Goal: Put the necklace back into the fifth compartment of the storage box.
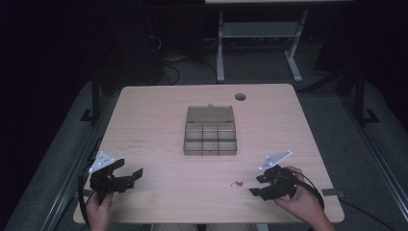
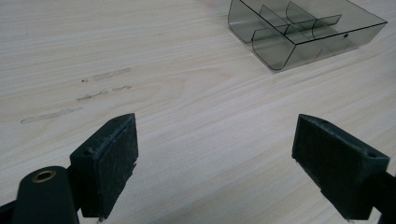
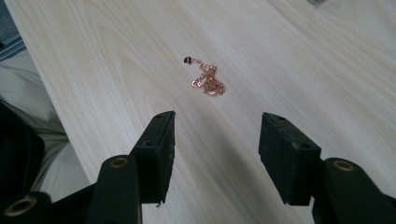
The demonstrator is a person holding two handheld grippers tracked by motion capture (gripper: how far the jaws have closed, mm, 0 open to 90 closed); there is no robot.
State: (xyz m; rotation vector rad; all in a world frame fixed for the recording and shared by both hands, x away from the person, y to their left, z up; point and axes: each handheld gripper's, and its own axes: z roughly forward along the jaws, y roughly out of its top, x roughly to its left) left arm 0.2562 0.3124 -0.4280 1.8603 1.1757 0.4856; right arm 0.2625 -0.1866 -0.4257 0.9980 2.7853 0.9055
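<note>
- A little gold chain is lying in a small heap on the wooden table, near the edge where the person is sitting.
- It is sitting just ahead of the right gripper, and nothing is touching it.
- It has a tiny round tag at one end. The rest is tangled in a bunch.
- I think it is very light and floppy. It will be drooping and swinging when it is lifted.
- It looks thin and easy to snag, so a hard pull could be breaking it.
- The best spot to pinch is the thick bunch in the middle. A single loose link could be slipping out.
- The right gripper's jaws are standing apart with nothing between them, and the chain is waiting in front of the gap.
- A hand is holding that gripper low over the table.
- Farther off, in the middle of the table, a clear grey box is sitting with its lid open. It has small square rooms inside.
- The left gripper is well away on the other side, with its jaws wide apart and empty.
- No words or brand names can be read on anything. The tag is too small to tell.
</note>
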